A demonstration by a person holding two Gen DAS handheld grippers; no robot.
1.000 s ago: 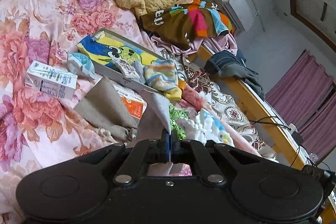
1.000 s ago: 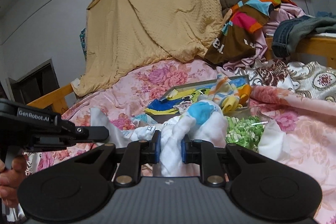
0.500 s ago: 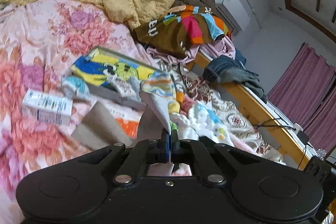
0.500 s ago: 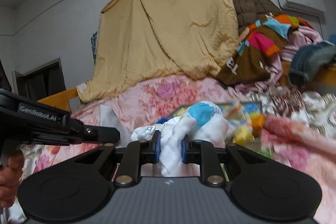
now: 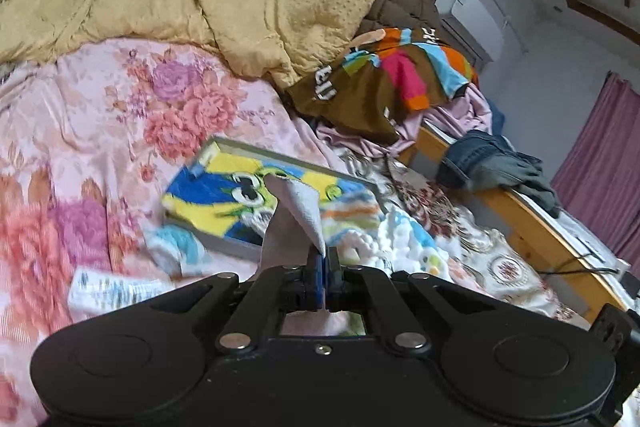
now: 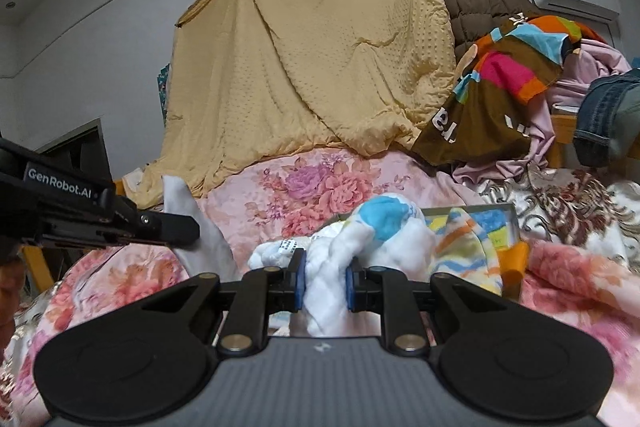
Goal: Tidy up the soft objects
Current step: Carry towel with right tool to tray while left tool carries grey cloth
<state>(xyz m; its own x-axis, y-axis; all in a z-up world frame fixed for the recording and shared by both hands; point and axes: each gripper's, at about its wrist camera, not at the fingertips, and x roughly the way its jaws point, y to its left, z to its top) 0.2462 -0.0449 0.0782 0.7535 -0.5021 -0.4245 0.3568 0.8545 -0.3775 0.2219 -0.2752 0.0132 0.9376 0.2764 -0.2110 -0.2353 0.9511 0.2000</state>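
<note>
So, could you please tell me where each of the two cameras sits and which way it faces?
Left wrist: rides on the left tongs, looking along them over the floral bedspread at the shallow box; the tongs pinch a grey cloth.
Right wrist: rides on the right tongs, facing the hanging yellow blanket; they clamp a white plush cloth, and the left tongs show at left.
Shared: yellow blanket, shallow box, brown striped garment.

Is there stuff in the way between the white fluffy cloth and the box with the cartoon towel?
Yes, a little. The right gripper is clamped on the white fluffy cloth. The box lies just behind it, and a striped pastel cloth drapes over the box's near edge, on the path. Nothing else visible blocks it.
</note>
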